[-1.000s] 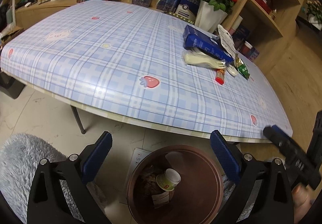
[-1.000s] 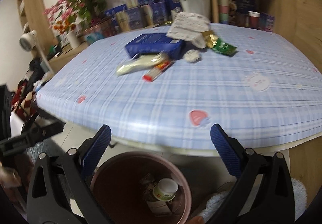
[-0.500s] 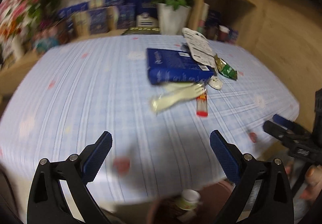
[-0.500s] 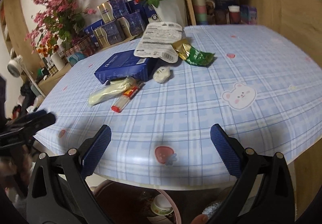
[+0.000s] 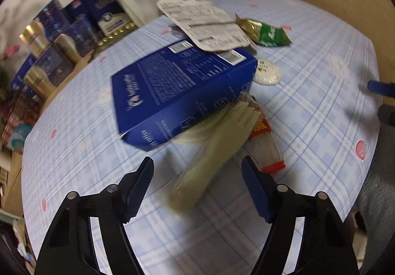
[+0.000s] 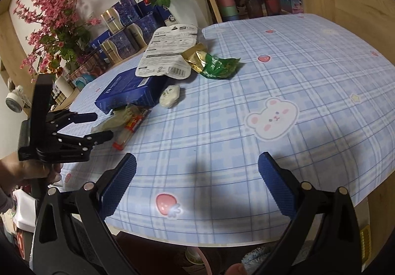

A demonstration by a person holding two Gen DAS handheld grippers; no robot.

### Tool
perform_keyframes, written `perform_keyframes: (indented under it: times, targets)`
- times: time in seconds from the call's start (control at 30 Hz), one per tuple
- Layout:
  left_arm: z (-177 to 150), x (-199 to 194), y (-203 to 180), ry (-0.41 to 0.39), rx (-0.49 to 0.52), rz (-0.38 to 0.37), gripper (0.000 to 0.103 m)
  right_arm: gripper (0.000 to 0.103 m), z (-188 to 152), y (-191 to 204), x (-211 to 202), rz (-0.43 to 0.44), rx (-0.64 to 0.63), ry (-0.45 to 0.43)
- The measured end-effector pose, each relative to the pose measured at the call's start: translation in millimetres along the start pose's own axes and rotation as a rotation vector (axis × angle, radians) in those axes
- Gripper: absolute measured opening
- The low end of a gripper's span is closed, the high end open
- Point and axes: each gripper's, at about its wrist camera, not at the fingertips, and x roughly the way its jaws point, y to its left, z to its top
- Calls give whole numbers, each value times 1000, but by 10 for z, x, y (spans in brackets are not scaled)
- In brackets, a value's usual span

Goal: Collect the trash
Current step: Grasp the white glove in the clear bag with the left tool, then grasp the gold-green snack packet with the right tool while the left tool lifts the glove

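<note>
Closing its jaws with nothing pinched yet, the left gripper (image 5: 196,185) reaches for the pale glove (image 5: 217,149) just beside the blue box (image 5: 177,92) on the table (image 5: 321,107); next it must squeeze the glove, while the right gripper (image 6: 196,185) waits wide.

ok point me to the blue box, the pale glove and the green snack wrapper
blue box (image 5: 182,82), left wrist view, on its broad printed top face
pale glove (image 5: 217,149), left wrist view, on the middle of its cuff
green snack wrapper (image 6: 217,66), right wrist view, on its green middle
</note>
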Motion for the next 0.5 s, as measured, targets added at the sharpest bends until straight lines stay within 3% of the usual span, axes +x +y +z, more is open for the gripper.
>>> perform_keyframes:
  times: [0.17,0.23,0.37,0.5]
  targets:
    - [3,25,0,3,-16,-53,30,97,-38,-43,44,4,26,15]
    - [-35,-1,-52,0,-13,-45,23,97,-67,-60,78,4,37,27]
    - [-175,-110,-122,-17,-70,-96,14,97,-103,-60,78,10,38,17]
    - [-356,-291,-51,-69,-238,-167,14,97,-113,-79,74,17,52,8]
